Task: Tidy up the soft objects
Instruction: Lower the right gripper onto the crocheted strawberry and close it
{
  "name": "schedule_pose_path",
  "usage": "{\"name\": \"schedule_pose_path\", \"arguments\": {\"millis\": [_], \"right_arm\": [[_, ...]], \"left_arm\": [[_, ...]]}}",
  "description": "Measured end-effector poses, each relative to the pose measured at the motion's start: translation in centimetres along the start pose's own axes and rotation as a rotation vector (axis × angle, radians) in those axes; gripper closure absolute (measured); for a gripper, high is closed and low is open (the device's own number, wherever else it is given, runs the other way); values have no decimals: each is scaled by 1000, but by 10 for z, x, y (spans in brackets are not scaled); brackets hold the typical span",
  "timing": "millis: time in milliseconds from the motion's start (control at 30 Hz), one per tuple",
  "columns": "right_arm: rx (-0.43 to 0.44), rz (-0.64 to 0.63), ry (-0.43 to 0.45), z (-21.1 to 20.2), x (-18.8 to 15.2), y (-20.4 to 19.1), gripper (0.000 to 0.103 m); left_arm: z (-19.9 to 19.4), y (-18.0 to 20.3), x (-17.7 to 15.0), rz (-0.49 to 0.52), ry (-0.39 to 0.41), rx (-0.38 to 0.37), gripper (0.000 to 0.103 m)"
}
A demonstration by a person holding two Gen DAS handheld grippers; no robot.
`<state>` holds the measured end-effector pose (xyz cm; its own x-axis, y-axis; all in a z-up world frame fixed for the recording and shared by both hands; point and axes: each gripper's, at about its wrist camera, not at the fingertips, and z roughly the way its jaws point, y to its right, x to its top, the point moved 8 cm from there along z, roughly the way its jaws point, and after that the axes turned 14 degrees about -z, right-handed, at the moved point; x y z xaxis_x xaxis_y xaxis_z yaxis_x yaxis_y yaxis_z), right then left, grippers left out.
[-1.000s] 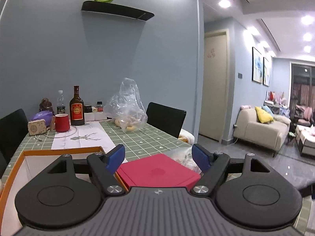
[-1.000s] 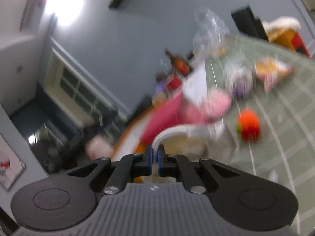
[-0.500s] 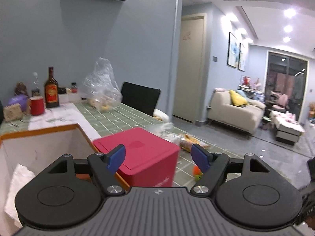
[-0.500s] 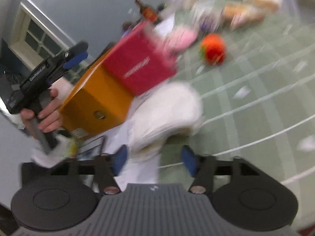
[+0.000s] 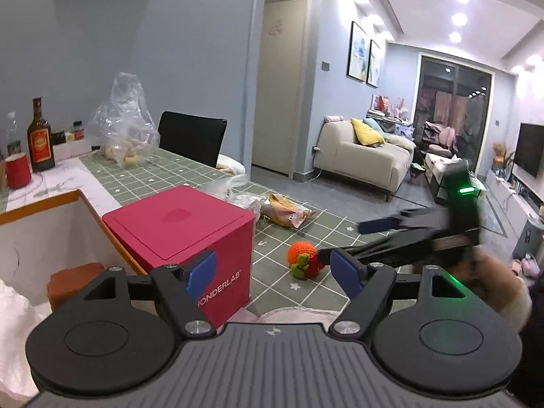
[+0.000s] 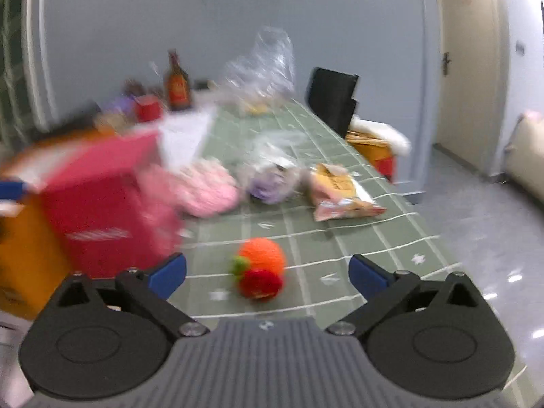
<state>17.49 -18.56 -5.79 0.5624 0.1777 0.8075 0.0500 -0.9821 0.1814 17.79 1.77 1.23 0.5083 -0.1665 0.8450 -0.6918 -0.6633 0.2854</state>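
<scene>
On the far left of the left wrist view sits an open orange box (image 5: 40, 200) with white walls, and something white and soft (image 5: 13, 309) lies in its near corner. Next to it stands a red box (image 5: 183, 234), touching the orange one. The left gripper (image 5: 272, 272) has its blue jaws wide apart with nothing between them. Past them, on the green table (image 5: 340, 231), lies a small orange knitted toy (image 5: 302, 260) with a green and red bit on it. To the right of the toy is the right gripper (image 5: 353, 241), blurry, with a hand (image 5: 499, 282) behind it. Its jaws have just been opening and now stand wide, with nothing held. In the right wrist view the toy lies on the table just ahead of the jaws, not touching them. Farther back are a pink soft thing (image 6: 207, 187), a purple thing in clear plastic (image 6: 268, 180), and a snack bag (image 6: 343, 193) to the right.
</scene>
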Motion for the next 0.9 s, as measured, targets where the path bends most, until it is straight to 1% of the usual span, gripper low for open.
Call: {"name": "schedule_pose_path", "arguments": {"millis": [33, 100, 167, 233, 267, 300, 400, 467, 533, 567, 600, 667, 700, 733, 800, 900], "right_arm": [[-1, -11, -3, 7, -1, -1, 6], [-6, 3, -25, 20, -2, 0, 7], [15, 33, -45, 29, -6, 1, 18], [45, 52, -94, 38, -12, 0, 55], [67, 70, -118, 43, -15, 1, 56], [77, 82, -118, 44, -16, 1, 56], [87, 91, -83, 38, -18, 1, 59], [112, 116, -65, 29, -23, 1, 59], [150, 140, -47, 12, -31, -2, 59], [179, 152, -41, 3, -36, -5, 59], [215, 172, -31, -10, -44, -8, 59], [245, 190, -28, -28, -56, -13, 59], [240, 185, -29, -35, -60, -15, 59], [230, 175, -28, -40, -63, -17, 59], [227, 165, -29, -45, -67, -20, 59], [226, 171, -10, -47, -71, -21, 58]], "left_arm": [[0, 0, 0, -4, -6, -8, 13], [2, 0, -4, -13, -43, -33, 13], [2, 2, -6, -2, -53, -40, 12], [1, 3, -6, 10, -42, -26, 12], [0, 3, -7, 11, -43, -23, 12], [1, 3, -7, 9, -48, -26, 12], [2, 4, -9, 6, -65, -36, 12], [5, 7, -11, 14, -82, -36, 12], [10, 10, -17, 37, -132, -38, 10], [12, 13, -23, 67, -168, -45, 8], [11, 19, -27, 113, -169, -45, 7], [12, 29, -38, 182, -205, -35, 7], [14, 34, -44, 206, -237, -31, 8], [14, 39, -50, 244, -241, -28, 6], [15, 45, -57, 319, -230, 5, 6], [15, 54, -75, 432, -241, 8, 6]]}}
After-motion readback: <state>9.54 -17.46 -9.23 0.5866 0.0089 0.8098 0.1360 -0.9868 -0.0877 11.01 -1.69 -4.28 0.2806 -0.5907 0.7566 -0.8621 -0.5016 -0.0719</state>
